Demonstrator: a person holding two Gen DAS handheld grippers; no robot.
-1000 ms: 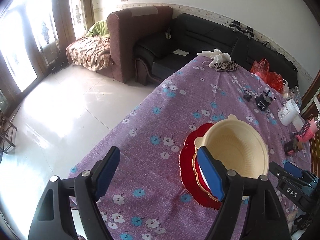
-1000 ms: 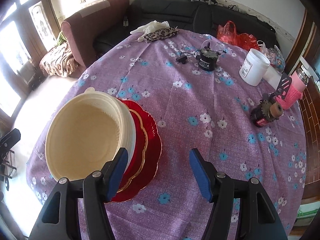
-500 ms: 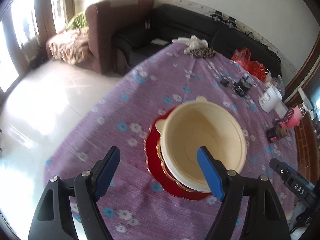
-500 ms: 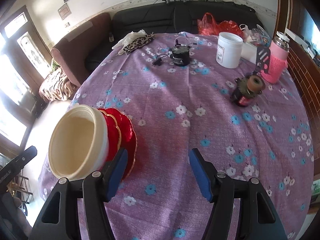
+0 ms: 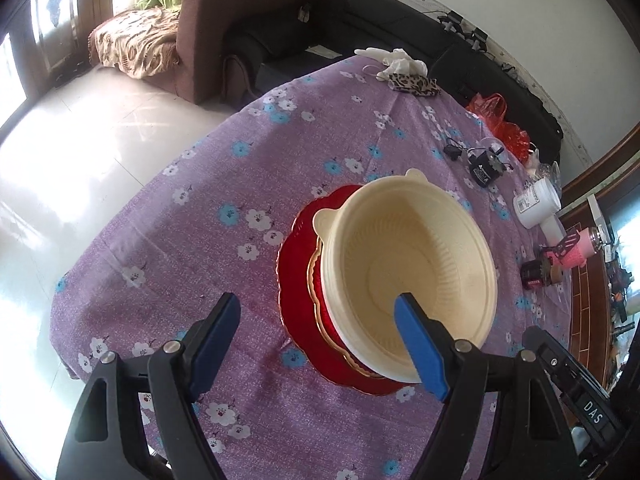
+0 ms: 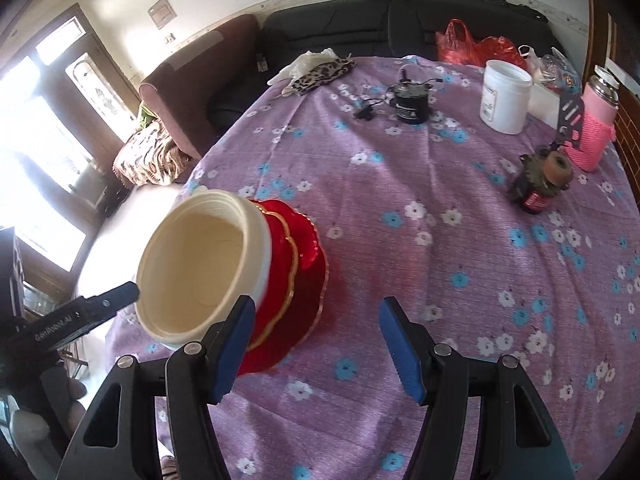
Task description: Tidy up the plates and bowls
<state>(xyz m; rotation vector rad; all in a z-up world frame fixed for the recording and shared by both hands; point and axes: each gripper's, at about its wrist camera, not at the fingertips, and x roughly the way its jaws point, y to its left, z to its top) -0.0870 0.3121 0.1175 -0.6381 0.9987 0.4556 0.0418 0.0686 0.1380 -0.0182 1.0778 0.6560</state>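
A cream bowl (image 5: 408, 272) sits on a stack of red gold-rimmed plates (image 5: 298, 276) on the purple flowered tablecloth (image 5: 208, 184). My left gripper (image 5: 320, 340) is open and empty, held above the near side of the stack. My right gripper (image 6: 318, 344) is open and empty, just right of the same bowl (image 6: 200, 268) and red plates (image 6: 304, 280). The left gripper's body shows at the left of the right wrist view.
At the table's far side are a white jar (image 6: 505, 96), a pink-sleeved bottle (image 6: 598, 128), a small dark can (image 6: 540, 184), a black device with cable (image 6: 410, 100), red bags (image 6: 472, 44) and a leopard cloth (image 6: 324, 74). Sofas stand beyond.
Both grippers have drawn back and risen from the stack, so the bowl and plates look smaller and farther away. Both stay open. The stack has not moved.
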